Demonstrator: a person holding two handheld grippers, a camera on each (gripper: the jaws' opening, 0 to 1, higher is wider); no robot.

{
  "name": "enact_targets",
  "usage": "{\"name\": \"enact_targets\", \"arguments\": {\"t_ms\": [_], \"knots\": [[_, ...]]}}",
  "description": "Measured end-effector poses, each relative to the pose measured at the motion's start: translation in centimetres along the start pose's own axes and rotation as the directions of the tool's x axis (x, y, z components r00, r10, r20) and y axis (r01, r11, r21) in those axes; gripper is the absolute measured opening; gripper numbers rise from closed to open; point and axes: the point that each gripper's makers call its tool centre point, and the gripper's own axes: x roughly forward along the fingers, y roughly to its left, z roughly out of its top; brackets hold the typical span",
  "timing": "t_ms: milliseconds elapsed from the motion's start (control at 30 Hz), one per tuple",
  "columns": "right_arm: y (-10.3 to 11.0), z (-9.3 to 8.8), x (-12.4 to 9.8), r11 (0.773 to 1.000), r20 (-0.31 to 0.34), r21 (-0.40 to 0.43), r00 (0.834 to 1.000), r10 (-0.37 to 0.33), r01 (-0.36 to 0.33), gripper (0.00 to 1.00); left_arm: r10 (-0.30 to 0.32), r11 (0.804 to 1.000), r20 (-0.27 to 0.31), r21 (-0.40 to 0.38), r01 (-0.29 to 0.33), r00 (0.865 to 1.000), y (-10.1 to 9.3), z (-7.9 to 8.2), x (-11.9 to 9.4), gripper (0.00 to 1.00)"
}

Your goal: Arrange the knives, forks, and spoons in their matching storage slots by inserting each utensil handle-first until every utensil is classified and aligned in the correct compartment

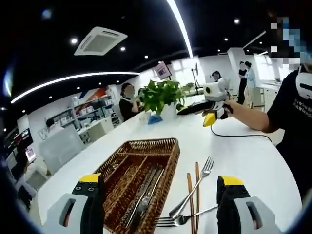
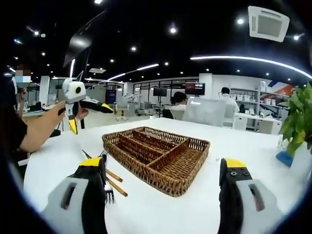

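Observation:
A brown wicker cutlery basket (image 1: 151,143) with long slots lies on the white table, straight ahead of my left gripper (image 1: 161,197), which is open and holds nothing. Metal utensils (image 1: 144,195) lie in one slot. To the basket's right, two forks (image 1: 196,186) and brown chopsticks (image 1: 190,197) rest on the table. In the right gripper view the basket (image 2: 161,184) sits between the open jaws of my right gripper (image 2: 163,192), with a fork (image 2: 108,189) and chopsticks (image 2: 117,184) by its left jaw. Each gripper appears across the table in the other's view: the right gripper (image 1: 207,114) and the left gripper (image 2: 90,116).
A potted green plant (image 1: 158,95) stands on the table beyond the basket, also seen at the right edge of the right gripper view as leaves (image 2: 297,117). A black cable (image 1: 239,134) runs over the table. Desks, shelves and several people fill the office behind.

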Motion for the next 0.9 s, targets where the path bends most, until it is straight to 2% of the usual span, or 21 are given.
{"name": "enact_targets", "arguments": {"t_ms": [33,67,200,300,400,567,800,833,867,900], "knots": [[0.0,-0.1,0.0,1.0,-0.003,-0.001,1.0,-0.001,0.001,1.0,-0.008,1.0,0.037,-0.005,0.008,0.999,-0.2,0.6,0.1,1.0],[0.0,-0.2,0.1,1.0,-0.005,-0.003,1.0,-0.002,0.002,1.0,-0.052,0.999,0.05,0.008,0.051,0.997,-1.0,0.8,0.3,1.0],[0.0,-0.2,0.2,1.0,-0.006,-0.007,1.0,-0.003,0.003,1.0,-0.071,0.996,0.007,0.054,0.07,0.997,-1.7,0.7,1.1,1.0],[0.0,-0.2,0.2,1.0,-0.005,-0.013,1.0,-0.004,0.004,1.0,-0.107,0.994,0.042,0.034,0.106,0.993,-2.1,1.3,1.6,1.0],[-0.1,-0.1,0.2,1.0,-0.003,-0.012,1.0,-0.005,0.005,1.0,-0.12,0.993,0.04,0.022,0.119,0.992,-2.3,0.9,2.5,1.0],[0.0,0.0,0.3,1.0,0.003,-0.01,1.0,-0.002,0.002,1.0,-0.192,0.981,0.01,0.014,0.192,0.981,-4.3,-0.1,3.7,1.0],[0.1,-0.1,0.2,1.0,0.0,-0.006,1.0,-0.002,0.002,1.0,-0.234,0.972,0.025,0.016,0.234,0.972,-5.5,-0.4,5.2,1.0],[0.1,-0.1,0.2,1.0,0.001,-0.005,1.0,-0.002,0.002,1.0,-0.241,0.97,0.028,0.037,0.24,0.97,-5.8,-0.4,5.4,0.98],[0.2,-0.1,0.2,1.0,0.001,-0.004,1.0,-0.001,0.001,1.0,-0.246,0.968,0.023,0.059,0.245,0.969,-5.9,-0.6,5.5,0.92],[0.3,-0.1,0.2,1.0,0.0,-0.004,1.0,-0.001,0.001,1.0,-0.248,0.968,0.021,0.055,0.246,0.969,-6.0,-0.7,5.7,0.9]]}}
